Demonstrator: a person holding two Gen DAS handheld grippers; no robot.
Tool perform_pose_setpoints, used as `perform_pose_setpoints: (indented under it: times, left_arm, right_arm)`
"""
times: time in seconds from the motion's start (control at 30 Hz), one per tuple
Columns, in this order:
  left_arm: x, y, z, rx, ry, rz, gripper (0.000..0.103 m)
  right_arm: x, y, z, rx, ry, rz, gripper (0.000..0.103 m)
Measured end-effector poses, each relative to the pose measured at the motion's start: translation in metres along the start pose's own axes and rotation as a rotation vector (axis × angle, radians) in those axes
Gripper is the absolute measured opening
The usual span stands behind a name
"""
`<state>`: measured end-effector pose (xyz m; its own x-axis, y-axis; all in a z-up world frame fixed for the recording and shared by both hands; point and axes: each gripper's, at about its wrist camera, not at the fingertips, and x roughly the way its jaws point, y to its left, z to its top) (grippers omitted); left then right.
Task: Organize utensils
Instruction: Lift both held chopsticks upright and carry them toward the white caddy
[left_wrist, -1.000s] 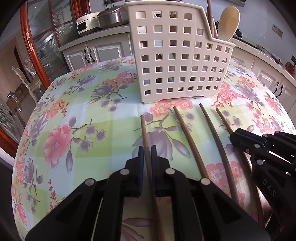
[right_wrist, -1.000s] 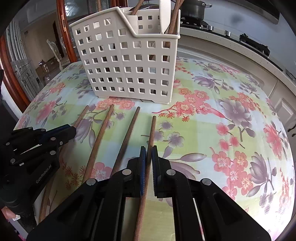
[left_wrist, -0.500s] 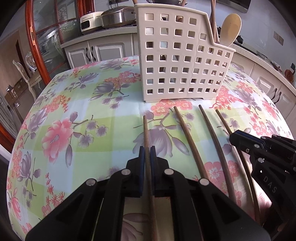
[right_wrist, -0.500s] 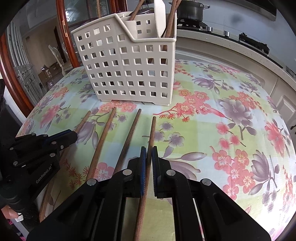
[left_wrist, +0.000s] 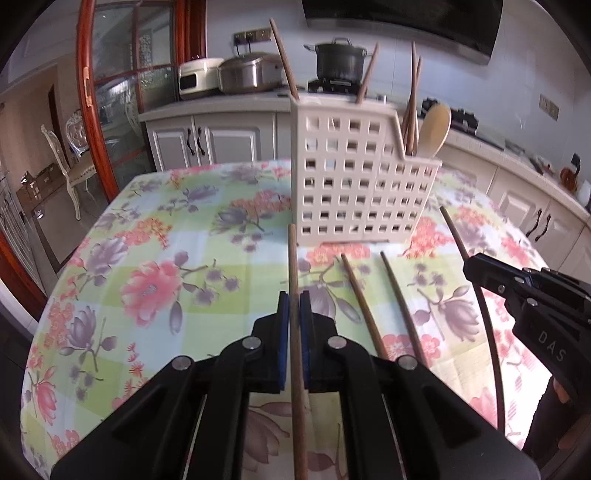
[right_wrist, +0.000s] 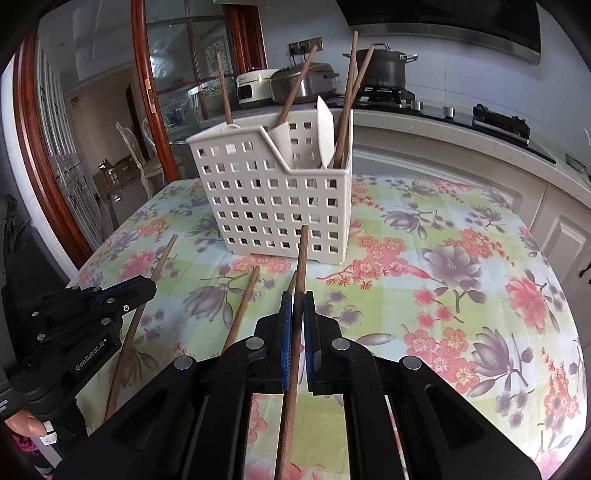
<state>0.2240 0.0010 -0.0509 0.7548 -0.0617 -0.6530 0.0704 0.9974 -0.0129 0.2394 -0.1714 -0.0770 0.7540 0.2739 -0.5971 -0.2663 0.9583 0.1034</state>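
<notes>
A white perforated utensil basket (left_wrist: 354, 184) (right_wrist: 273, 206) stands on the floral tablecloth, with several wooden chopsticks and a wooden spoon (left_wrist: 436, 129) upright in it. My left gripper (left_wrist: 294, 306) is shut on a brown chopstick (left_wrist: 293, 266), lifted and pointing at the basket. My right gripper (right_wrist: 297, 306) is shut on another chopstick (right_wrist: 301, 258), also raised off the table. Two more chopsticks (left_wrist: 365, 306) (left_wrist: 402, 302) lie on the cloth between the grippers. The right gripper with its chopstick shows in the left wrist view (left_wrist: 480, 273); the left gripper shows in the right wrist view (right_wrist: 136, 291).
The round table (left_wrist: 147, 258) drops off at its edges. Behind it a kitchen counter (left_wrist: 221, 107) carries a rice cooker (left_wrist: 251, 75) and a pot (left_wrist: 340, 59). A wood-framed glass door (left_wrist: 110, 92) and a chair (left_wrist: 70, 162) stand at the left.
Both grippers have lifted their chopsticks off the table and tilted up, so the view has risen. The left jaws closed fully on their chopstick. Two chopsticks stay on the cloth.
</notes>
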Motion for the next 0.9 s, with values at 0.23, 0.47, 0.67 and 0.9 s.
perform_pose_setpoints:
  times: [0.23,0.47,0.67,0.9]
  left_arm:
    - [-0.044,0.008,0.003,-0.035,-0.119,0.003,0.006]
    - [-0.072,0.002,0.003,-0.031,-0.186,-0.015,0.006]
    - [-0.096,0.0,0.004,-0.032,-0.242,-0.018,0.006]
    - [-0.121,0.001,0.004,-0.035,-0.299,-0.009,0.006]
  right_arm:
    - [-0.04,0.005,0.006,-0.026,-0.108,0.029,0.006]
    - [-0.074,0.009,0.008,-0.048,-0.19,0.032,0.006]
    - [-0.094,0.013,0.007,-0.062,-0.236,0.034,0.006]
    - [-0.109,0.013,0.004,-0.067,-0.27,0.029,0.006]
